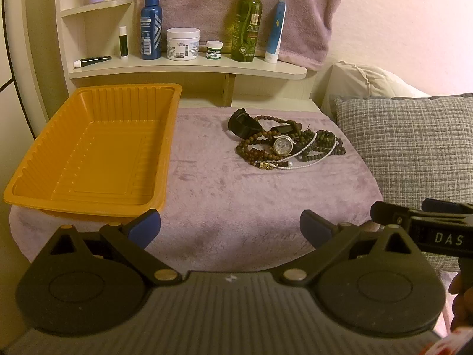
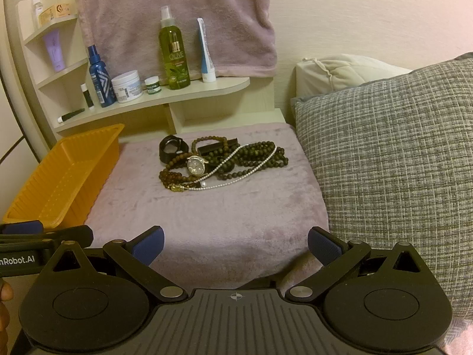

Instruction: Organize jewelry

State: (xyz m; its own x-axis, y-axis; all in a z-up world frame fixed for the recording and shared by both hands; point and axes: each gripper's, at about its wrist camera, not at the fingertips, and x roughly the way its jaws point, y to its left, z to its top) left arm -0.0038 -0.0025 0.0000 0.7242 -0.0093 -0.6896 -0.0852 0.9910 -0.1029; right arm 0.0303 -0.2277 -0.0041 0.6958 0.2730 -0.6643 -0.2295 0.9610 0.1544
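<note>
Left wrist view shows the left hand-held gripper (image 1: pixel 230 227) spread wide and empty, tray (image 1: pixel 50 183) ahead-left, jewelry (image 1: pixel 285 145) heaped well beyond on the towel (image 1: pixel 236 189), while right wrist view shows the right hand-held gripper (image 2: pixel 235 244) likewise agape, the heap dead ahead beside the pillow (image 2: pixel 390 159).

"OLIVE" on green spray bottle (image 2: pixel 174 56); "DAS" on right gripper (image 1: pixel 419 227); "nRobot.AI" on left gripper (image 2: pixel 44 235).
</note>
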